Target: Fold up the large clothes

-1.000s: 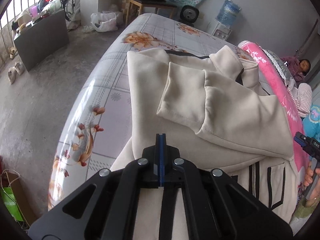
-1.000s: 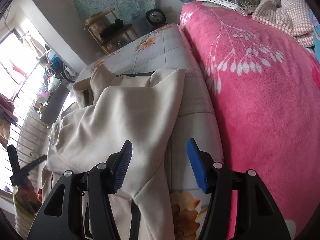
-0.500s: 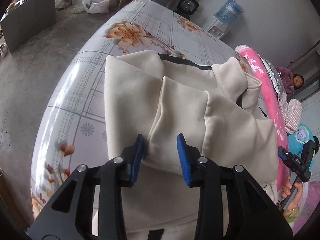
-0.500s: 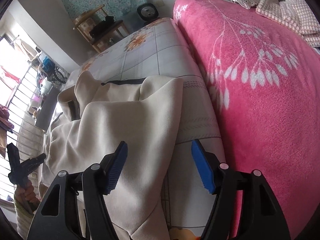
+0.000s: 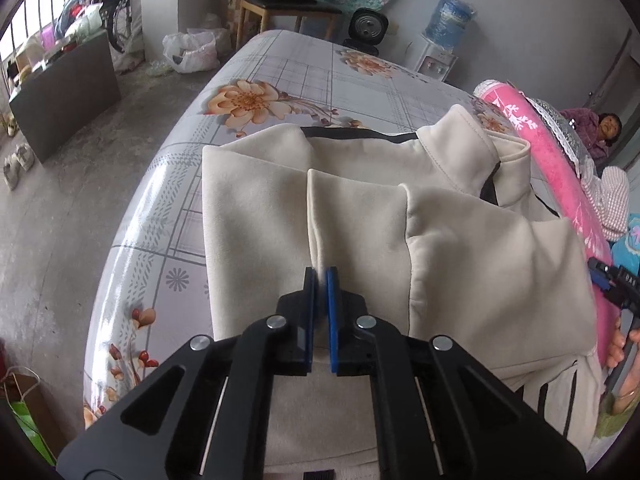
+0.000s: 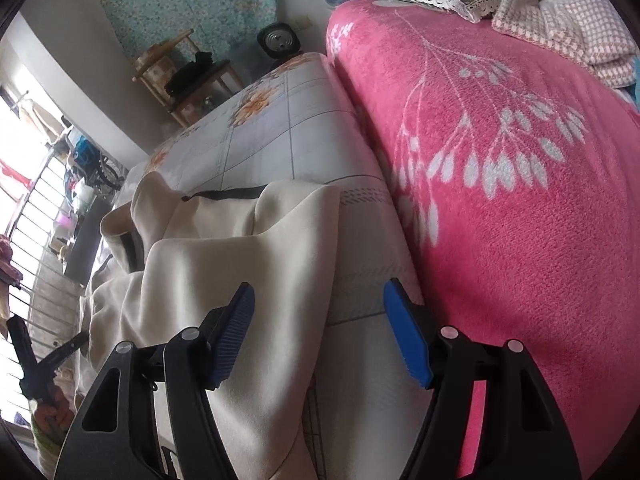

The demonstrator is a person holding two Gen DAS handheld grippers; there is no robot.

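Floral-checked bed (image 5: 280,80) beside a pink blanket (image 6: 520,200); concrete floor (image 5: 80,200), fan (image 5: 367,26) at the wall. Cream jacket (image 5: 460,264) lies folded on the bed. Left gripper (image 5: 320,276): jaws pinching the sleeve cuff's edge. Right gripper (image 6: 320,308): jaws spread, closing, straddling the jacket's edge, pads not touching it

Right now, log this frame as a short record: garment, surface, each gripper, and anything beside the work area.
garment: cream jacket, black trim, sleeves folded across the body, collar at the far end
surface: floral bed sheet
left gripper: shut on the edge of a folded sleeve cuff
right gripper: open, jaws closing, over the jacket's side edge, pads not pressing it
beside: pink blanket along the jacket's right side
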